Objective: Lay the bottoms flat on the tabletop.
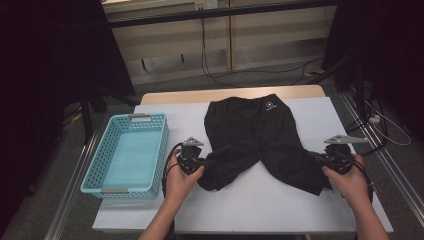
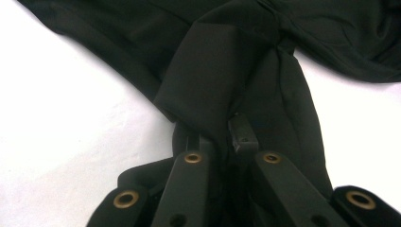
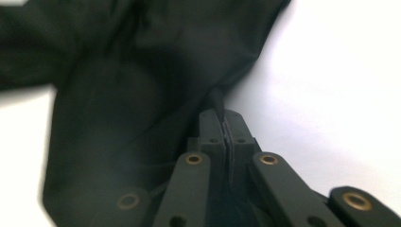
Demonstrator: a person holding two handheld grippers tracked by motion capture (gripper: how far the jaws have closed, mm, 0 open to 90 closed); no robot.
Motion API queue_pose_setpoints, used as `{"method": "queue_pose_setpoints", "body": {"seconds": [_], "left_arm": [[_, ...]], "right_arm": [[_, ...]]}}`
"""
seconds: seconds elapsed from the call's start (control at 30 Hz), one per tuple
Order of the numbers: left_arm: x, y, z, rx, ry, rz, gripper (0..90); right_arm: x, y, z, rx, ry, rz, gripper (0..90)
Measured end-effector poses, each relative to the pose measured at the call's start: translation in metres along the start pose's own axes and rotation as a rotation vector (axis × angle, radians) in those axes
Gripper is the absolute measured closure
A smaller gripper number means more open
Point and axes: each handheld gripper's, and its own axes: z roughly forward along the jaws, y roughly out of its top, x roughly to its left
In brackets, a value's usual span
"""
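Where the white table (image 1: 260,205) carries its load, the items run as follows, largest first.

Black shorts (image 1: 255,132): spread flat over the middle of the table, waistband toward the far edge with a small white logo (image 1: 270,105) on it, the two legs splayed toward the near edge. The left leg hem lies near the near-left part of the table, the right leg hem near the near-right part.

Turquoise basket (image 1: 95,167): a perforated plastic tray with grey handle inserts, standing along the left edge of the table, just beside the shorts' left leg and apart from it.

Left gripper (image 2: 222,135): held in the person's left hand at the hem of the left leg; its jaws are closed on a bunched fold of the black fabric, which drapes over both of them.

Right gripper (image 3: 222,118): held in the right hand at the outer edge of the right leg; its jaws are pressed together with a thin pinch of the fabric's edge caught between them.
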Motion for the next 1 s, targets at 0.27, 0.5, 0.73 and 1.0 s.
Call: {"method": "queue_pose_setpoints", "body": {"seconds": [0.27, 0.5, 0.73, 1.0], "left_arm": [[-0.002, 0.001, 0.0, -0.003, 0.004, 0.003, 87.3], [-0.003, 0.002, 0.002, -0.001, -0.002, 0.005, 87.3], [-0.003, 0.003, -0.001, -0.017, -0.009, 0.006, 87.3], [-0.006, 0.002, -0.001, -0.018, -0.022, 0.006, 87.2]], "right_arm": [[-0.021, -0.009, -0.03, -0.047, -0.171, 0.008, 84.6], [-0.001, -0.005, -0.023, -0.057, -0.115, -0.047, 76.8], [0.047, -0.003, 0.005, -0.011, 0.074, -0.139, 68.7], [0.077, -0.01, 0.037, 0.102, 0.122, -0.272, 71.3]]}}
